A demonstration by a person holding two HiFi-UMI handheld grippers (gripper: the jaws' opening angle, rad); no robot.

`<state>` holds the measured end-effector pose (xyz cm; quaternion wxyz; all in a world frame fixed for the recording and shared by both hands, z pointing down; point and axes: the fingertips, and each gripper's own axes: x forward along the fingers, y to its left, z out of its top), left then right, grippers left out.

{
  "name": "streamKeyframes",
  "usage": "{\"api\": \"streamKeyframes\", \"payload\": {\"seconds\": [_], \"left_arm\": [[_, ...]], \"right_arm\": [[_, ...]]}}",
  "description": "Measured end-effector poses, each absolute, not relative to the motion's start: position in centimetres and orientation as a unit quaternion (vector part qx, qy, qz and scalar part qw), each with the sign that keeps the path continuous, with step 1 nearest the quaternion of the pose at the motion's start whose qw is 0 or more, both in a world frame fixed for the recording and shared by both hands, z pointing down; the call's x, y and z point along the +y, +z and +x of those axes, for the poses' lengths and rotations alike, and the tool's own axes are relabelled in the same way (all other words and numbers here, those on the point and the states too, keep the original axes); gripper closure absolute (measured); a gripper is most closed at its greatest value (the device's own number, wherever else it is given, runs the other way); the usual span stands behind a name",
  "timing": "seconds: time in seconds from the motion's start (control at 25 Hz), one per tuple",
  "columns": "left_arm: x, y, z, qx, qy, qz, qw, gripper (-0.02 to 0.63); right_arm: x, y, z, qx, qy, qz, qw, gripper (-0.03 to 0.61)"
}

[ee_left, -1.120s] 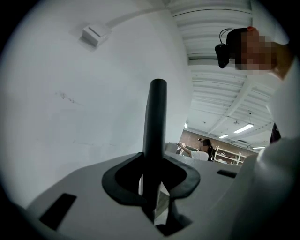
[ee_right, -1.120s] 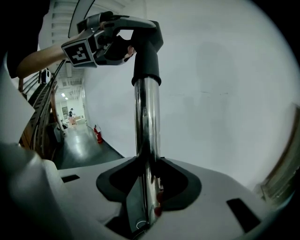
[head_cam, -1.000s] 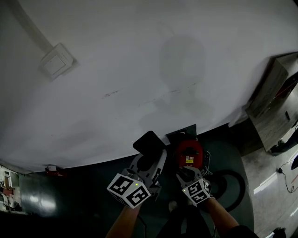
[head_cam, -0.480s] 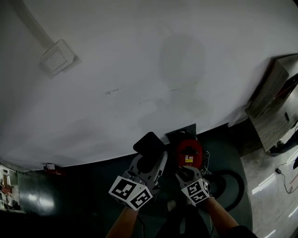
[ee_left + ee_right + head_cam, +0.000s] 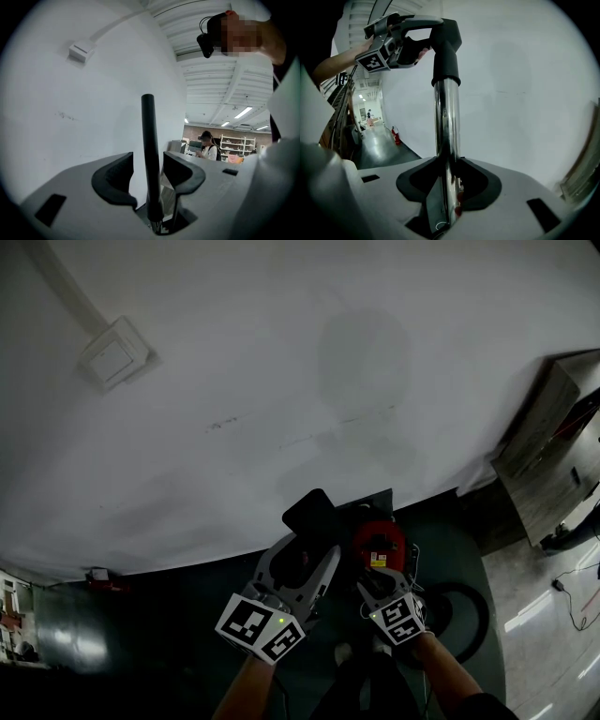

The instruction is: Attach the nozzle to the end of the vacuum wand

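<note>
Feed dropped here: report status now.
Left gripper opening, black nozzle free between jaws. Right gripper shut on chrome wand. Nozzle seated on wand end. No obstruction seen.

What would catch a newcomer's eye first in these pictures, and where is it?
The shiny chrome wand stands out most: it rises upright in the middle of the right gripper view, clamped between the fingers of the right gripper. Next comes the red vacuum body, low in the head view below the big white wall. The left gripper is opening its fingers around a black piece at the wand's top.
</note>
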<state>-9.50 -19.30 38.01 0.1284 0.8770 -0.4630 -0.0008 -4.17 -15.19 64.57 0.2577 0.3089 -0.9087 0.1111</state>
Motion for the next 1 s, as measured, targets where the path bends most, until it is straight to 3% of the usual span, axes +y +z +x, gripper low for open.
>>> {"api": "streamKeyframes", "payload": {"seconds": [1.0], "left_arm": [[-12.0, 44.9, -17.2, -0.544, 0.022, 0.815, 0.198, 0.425]], "right_arm": [[-24.2, 68.2, -9.3, -0.908, 0.146, 0.286, 0.269, 0.425]]}}
